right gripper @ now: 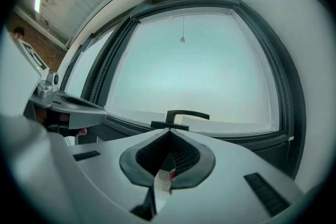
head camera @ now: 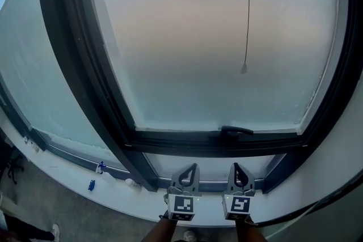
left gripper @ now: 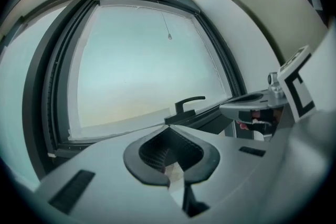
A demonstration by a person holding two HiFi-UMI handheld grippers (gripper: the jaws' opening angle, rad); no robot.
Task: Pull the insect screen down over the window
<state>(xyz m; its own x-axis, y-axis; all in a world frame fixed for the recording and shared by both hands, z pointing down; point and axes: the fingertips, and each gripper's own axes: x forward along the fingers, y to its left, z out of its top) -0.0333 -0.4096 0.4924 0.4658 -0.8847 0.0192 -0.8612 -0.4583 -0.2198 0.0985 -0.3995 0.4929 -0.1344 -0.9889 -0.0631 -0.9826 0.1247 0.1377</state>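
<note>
A large window with a dark frame (head camera: 85, 82) and frosted glass fills the head view. A thin pull cord with a small weight at its end (head camera: 244, 69) hangs down the pane from the top; that weight (left gripper: 169, 36) (right gripper: 182, 39) shows in both gripper views. I cannot make out the screen itself. A black handle (head camera: 235, 131) lies on the lower frame. My left gripper (head camera: 194, 166) and right gripper (head camera: 234, 166) stand side by side below the handle, both shut and empty. The handle (left gripper: 186, 105) (right gripper: 184, 114) sits just beyond each gripper's tips (left gripper: 167, 127) (right gripper: 169, 131).
On the white sill (head camera: 74, 190) at the lower left are two small blue objects (head camera: 101, 166) and a small white one (head camera: 130, 182). A second pane (head camera: 34, 76) lies to the left. A dark cable (head camera: 317, 204) runs along the lower right wall.
</note>
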